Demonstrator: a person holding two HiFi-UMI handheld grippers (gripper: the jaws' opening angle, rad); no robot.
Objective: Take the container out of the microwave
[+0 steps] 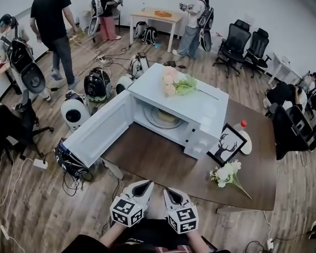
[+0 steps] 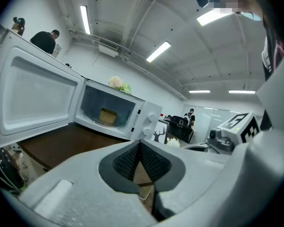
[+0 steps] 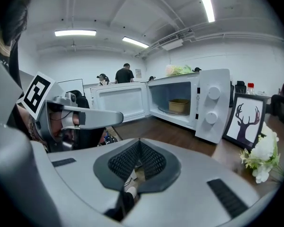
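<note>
A white microwave (image 1: 192, 107) stands on the brown table (image 1: 163, 165) with its door (image 1: 97, 130) swung wide open to the left. Inside, on the turntable, sits a tan round container (image 1: 166, 116), also seen in the left gripper view (image 2: 108, 115) and the right gripper view (image 3: 178, 106). My left gripper (image 1: 142, 186) and right gripper (image 1: 170, 195) hover side by side at the table's near edge, well short of the microwave. Both point toward the open cavity. The left gripper (image 2: 139, 143) is shut and empty, and the right gripper (image 3: 139, 142) is likewise shut with nothing held.
A framed deer picture (image 1: 227, 144) leans at the microwave's right, with a red-capped bottle (image 1: 243, 125) behind it and white flowers (image 1: 226, 173) lying on the table. Flowers (image 1: 176, 83) rest on the microwave's top. Several people, office chairs (image 1: 236, 41), devices and cables fill the floor around.
</note>
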